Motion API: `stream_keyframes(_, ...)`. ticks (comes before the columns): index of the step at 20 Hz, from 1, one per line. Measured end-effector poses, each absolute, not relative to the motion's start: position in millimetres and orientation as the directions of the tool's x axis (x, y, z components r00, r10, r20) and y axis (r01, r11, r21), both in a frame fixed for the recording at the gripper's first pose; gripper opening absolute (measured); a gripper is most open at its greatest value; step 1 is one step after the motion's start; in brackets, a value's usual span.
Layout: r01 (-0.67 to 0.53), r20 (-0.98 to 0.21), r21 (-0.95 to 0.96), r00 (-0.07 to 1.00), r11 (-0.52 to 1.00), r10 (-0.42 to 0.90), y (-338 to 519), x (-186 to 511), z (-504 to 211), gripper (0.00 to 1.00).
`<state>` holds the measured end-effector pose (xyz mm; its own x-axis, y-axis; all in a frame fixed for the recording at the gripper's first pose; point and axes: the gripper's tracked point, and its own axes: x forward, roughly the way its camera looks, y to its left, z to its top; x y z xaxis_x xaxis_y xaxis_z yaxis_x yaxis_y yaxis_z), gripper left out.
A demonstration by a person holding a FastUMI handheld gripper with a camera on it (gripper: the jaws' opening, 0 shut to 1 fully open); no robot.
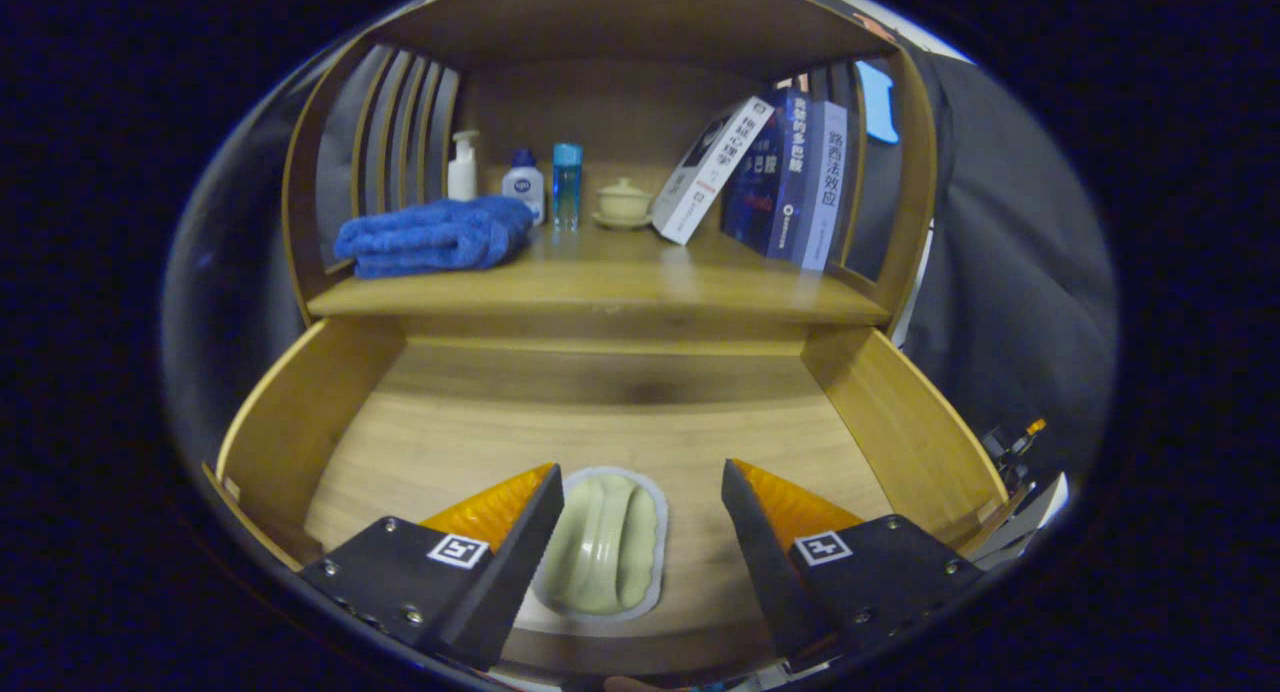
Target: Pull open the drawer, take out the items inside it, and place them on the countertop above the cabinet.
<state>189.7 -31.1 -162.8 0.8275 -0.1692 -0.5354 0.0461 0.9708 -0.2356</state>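
gripper: two fingers, set wide apart, nothing held | shape: each finger is a flat wedge that gets thin toward the tip; inner edges have small saw-like teeth | marks: a small square black-and-white tag on each finger base | screws: little round screws on both bases

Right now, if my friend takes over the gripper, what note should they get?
Gripper: open, holding nothing, fingers spread over the open drawer.
Things: a pale green soap dish lies flat on the drawer floor, between the fingers, close to the left one. The countertop above already carries a blue towel, bottles, a small lidded pot and books.
Done: drawer pulled open.
Left: close on the soap dish, lift it out and set it on a bare patch of countertop.
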Motion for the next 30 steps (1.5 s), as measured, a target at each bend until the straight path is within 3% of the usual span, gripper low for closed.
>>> stream_keyframes(1, 0.044, -0.552, -0.234, 0.816, 0.971, -0.17, -32.6, 193.4, -168.8, 0.91)
stream_keyframes(8, -0.013, -0.645, -0.097, 0.762, 0.995, -0.053, -13.1, 195.2, -186.2, 0.19)
stream_keyframes(15, 0.02, -0.478, 0.093, 0.878, 0.995, 0.027, 3.9, 217.2, -108.8, 0.19)
stream_keyframes(20, -0.01, -0.341, 0.072, 0.94, 0.997, 0.034, 17.6, 249.8, -40.5, 0.19)
stream_keyframes(26, -0.025, -0.344, -0.072, 0.939, 0.997, -0.001, 38.3, 319.0, -52.0, 0.18)
stream_keyframes(30, -0.029, -0.351, -0.051, 0.936, 0.998, 0.009, 42.6, 356.2, -68.1, 0.19)
